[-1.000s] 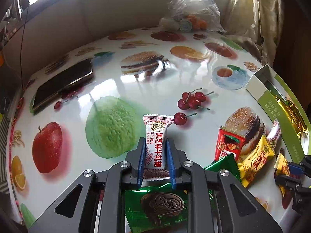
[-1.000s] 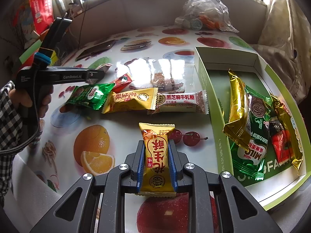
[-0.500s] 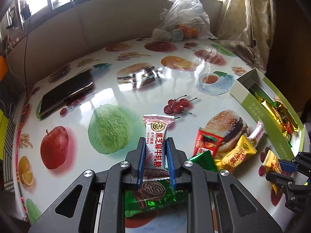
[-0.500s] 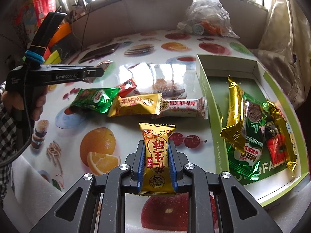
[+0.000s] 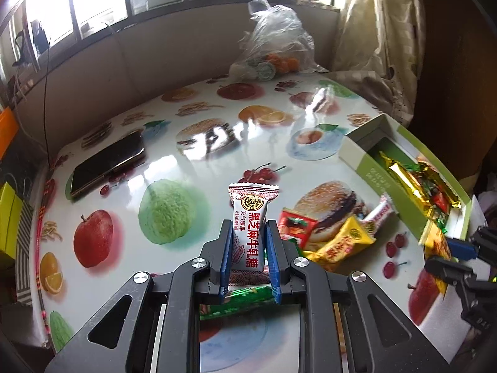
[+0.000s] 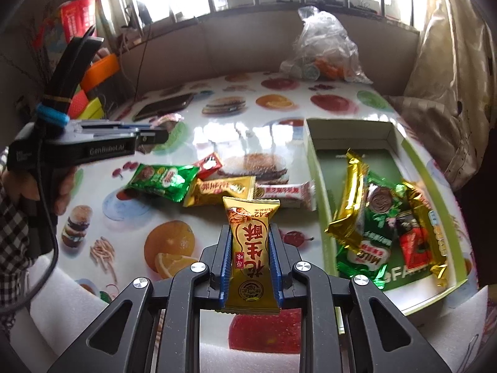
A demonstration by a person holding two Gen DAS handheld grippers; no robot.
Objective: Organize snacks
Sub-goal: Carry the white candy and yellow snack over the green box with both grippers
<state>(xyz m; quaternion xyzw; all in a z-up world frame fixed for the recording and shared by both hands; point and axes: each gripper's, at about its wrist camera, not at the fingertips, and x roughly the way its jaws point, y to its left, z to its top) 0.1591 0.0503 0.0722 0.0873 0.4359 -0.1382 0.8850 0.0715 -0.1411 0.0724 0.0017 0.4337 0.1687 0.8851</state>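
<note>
My left gripper (image 5: 247,233) is shut on a white sesame nougat candy (image 5: 251,217), held upright above the table. My right gripper (image 6: 250,236) is shut on a yellow peanut crisp packet (image 6: 251,248), lifted above the table's front. On the table lie a green packet (image 6: 163,181), a red packet (image 6: 209,164), a yellow packet (image 6: 222,190) and a white nougat bar (image 6: 287,193). The green box (image 6: 320,186) to the right holds gold, green and red snacks (image 6: 379,217). The left gripper also shows in the right wrist view (image 6: 155,135).
A black phone (image 5: 107,163) lies at the table's left back. A clear plastic bag (image 5: 276,46) with fruit sits at the far edge. A cable runs down the back wall. White foam padding (image 6: 254,354) lines the table's front edge.
Both grippers have risen away from the table with their snacks still clamped. The views now look further across the table towards the window.
</note>
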